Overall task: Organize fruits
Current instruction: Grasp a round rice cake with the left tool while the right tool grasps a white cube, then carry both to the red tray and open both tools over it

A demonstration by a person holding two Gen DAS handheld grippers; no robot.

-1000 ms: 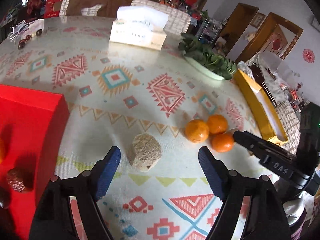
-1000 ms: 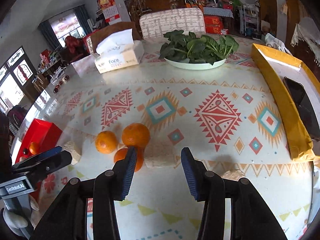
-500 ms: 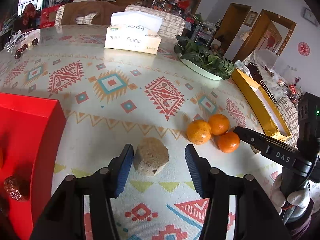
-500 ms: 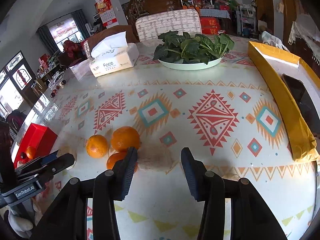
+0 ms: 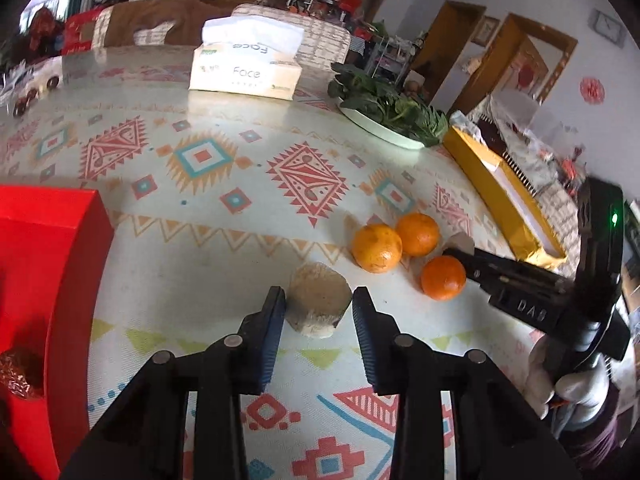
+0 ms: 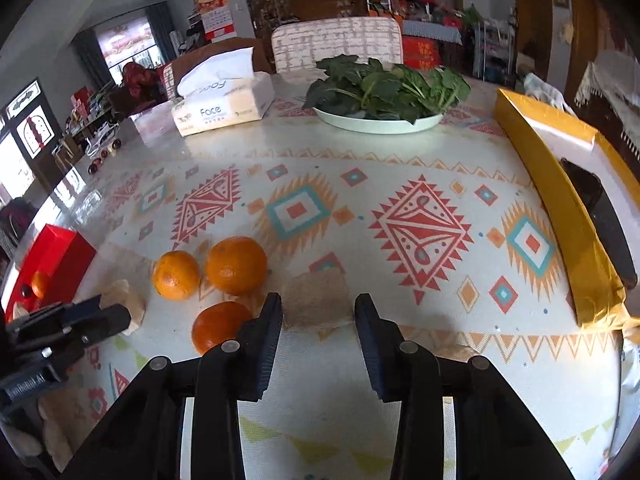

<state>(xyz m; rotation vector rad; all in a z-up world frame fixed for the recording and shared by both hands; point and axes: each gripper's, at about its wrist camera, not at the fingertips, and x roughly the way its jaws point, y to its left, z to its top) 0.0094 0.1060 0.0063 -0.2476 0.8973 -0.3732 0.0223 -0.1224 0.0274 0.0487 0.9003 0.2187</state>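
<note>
Three oranges [image 5: 414, 248] lie together on the patterned tablecloth; they also show in the right wrist view [image 6: 224, 276]. My left gripper [image 5: 319, 309] has closed around a beige crumbly block [image 5: 318, 304], its blue pads touching both sides. My right gripper [image 6: 318, 312] is around a second beige block [image 6: 318, 300], pads close to its sides, with the nearest orange [image 6: 218, 330] just left of it. A red box [image 5: 44, 280] at the left holds dried dates and an orange.
At the far side of the table stand a tissue box [image 5: 246, 66] and a plate of green leaves [image 6: 380, 94]. A long yellow box [image 6: 560, 208] with a dark phone lies along the right edge. The right gripper also shows in the left wrist view [image 5: 516, 284].
My left gripper moved forward and its jaws narrowed from wide open onto the beige block. My right gripper's view shifted slightly; its jaws stay around the second block.
</note>
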